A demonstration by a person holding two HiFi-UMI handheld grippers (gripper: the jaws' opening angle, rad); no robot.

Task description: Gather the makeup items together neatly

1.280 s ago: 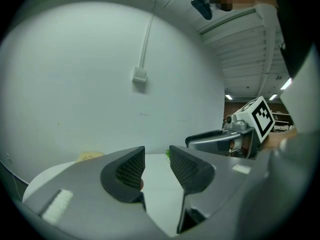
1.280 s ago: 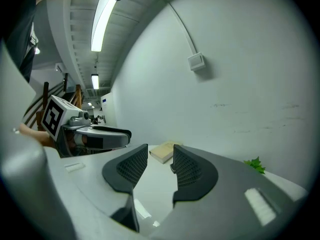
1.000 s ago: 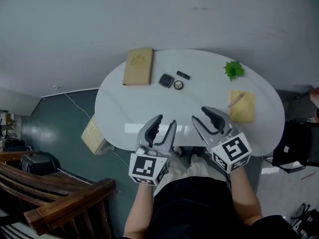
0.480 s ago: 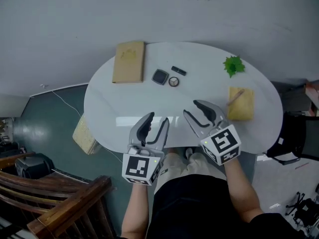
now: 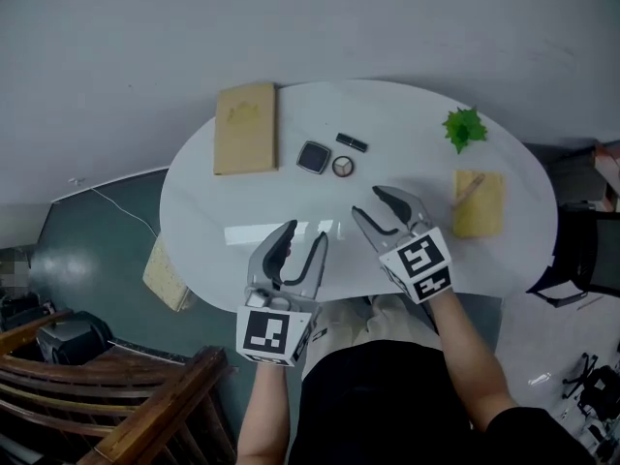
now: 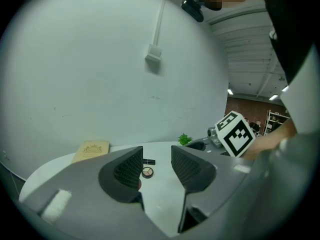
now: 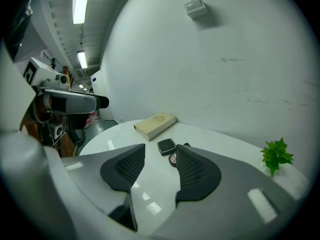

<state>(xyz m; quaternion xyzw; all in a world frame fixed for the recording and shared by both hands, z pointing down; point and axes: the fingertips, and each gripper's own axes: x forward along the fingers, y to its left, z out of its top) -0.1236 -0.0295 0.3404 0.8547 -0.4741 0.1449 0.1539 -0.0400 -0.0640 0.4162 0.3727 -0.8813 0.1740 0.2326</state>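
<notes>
Three small makeup items lie at the back middle of the white oval table (image 5: 232, 216): a square black compact (image 5: 313, 157), a round open compact (image 5: 342, 167) and a black lipstick tube (image 5: 352, 142). My left gripper (image 5: 303, 236) hovers open over the near table edge, well short of them, with the round compact (image 6: 147, 172) showing in the gap between its jaws. My right gripper (image 5: 368, 201) is open just in front and to the right of the round compact. Its jaws have just been opening, with nothing between them. Ahead of the right gripper (image 7: 161, 151) lies the square compact (image 7: 166, 146).
A tan book (image 5: 245, 129) lies at the table's back left and a small green plant (image 5: 464, 127) at the back right. A yellow pad (image 5: 480, 203) with a thin stick on it sits at the right. Dark wooden furniture (image 5: 126, 415) stands at the lower left.
Both grippers have moved forward and lower over the table. The right one has come closer to the makeup items and its jaws stand wider.
</notes>
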